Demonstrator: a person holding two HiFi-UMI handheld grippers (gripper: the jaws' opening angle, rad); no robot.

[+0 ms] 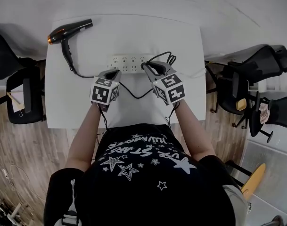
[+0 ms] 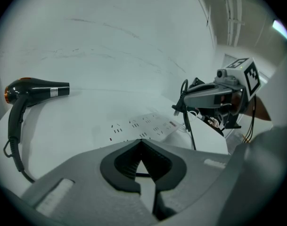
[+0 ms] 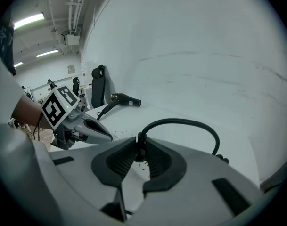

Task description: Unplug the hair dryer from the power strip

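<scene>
Shirt: a black cloth T-shirt point(image 1: 143, 173) printed with white stars, nearest the head view.
Left gripper: the grey moulded-plastic left gripper point(image 2: 141, 143) bears a cube of black-and-white square markers. Its tongs are together at the tips, the ribbed black pads enclosing an empty diamond-shaped hollow. The tip sits at the near edge of the power strip; whether it touches is unclear.
Right gripper: the matching grey right gripper point(image 1: 147, 67) has its tongs clamped on the small black plug point(image 3: 140, 147), ribbed pads pressing both sides.
Plug: in the left gripper view it hangs above the strip's right end, out of any socket.
Cable: a smooth round black rubber cable point(image 3: 181, 122) arches out of the plug and loops across the table.
Power strip: a long flat white plastic power strip point(image 1: 129, 62) with rows of slots lies mid-table.
Hair dryer: a glossy black pistol-shaped hair dryer point(image 1: 68, 32) with an orange rear lies on its side at the far left corner, well apart from the strip.
Table: a matte white rectangular table point(image 1: 181, 36).
</scene>
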